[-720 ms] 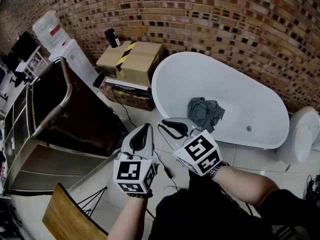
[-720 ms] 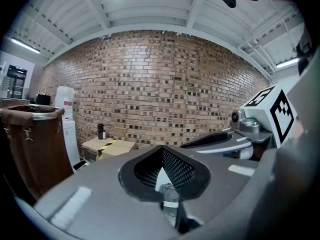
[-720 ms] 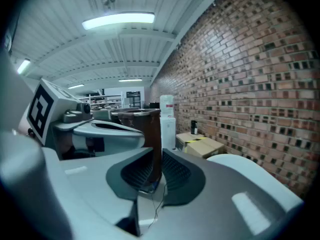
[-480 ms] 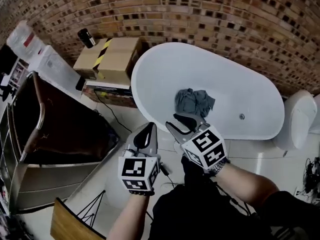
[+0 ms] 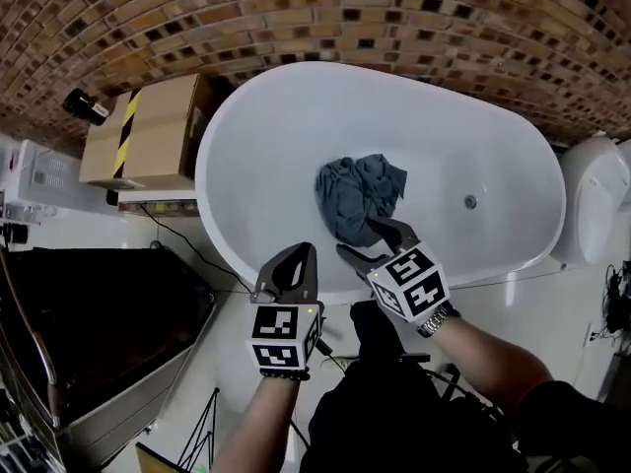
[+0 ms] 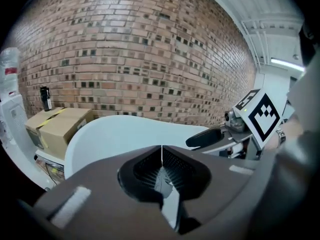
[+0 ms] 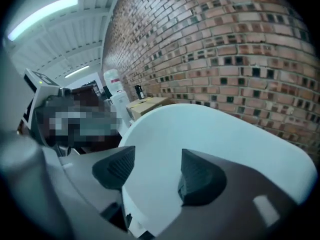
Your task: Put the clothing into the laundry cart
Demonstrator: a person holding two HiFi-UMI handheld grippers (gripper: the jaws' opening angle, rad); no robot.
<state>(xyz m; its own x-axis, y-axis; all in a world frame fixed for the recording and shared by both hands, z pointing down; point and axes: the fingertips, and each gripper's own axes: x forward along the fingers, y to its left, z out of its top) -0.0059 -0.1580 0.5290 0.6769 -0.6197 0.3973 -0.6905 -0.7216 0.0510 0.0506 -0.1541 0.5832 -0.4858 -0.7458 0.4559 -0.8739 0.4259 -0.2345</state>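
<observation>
Two things sit left of the bathtub [image 5: 266, 136]: laundry cart [image 5: 138, 407], cardboard box [image 5: 148, 131]. At its near rim my left claw [image 5: 296, 251] is pinched shut, my right claw [image 5: 357, 236] half-wide and empty beside the clothing [image 5: 357, 190] crumpled in the tub, which only the head view shows.

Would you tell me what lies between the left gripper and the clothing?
Only the bathtub's white near wall lies between the left gripper and the clothing; the head view shows it.
</observation>
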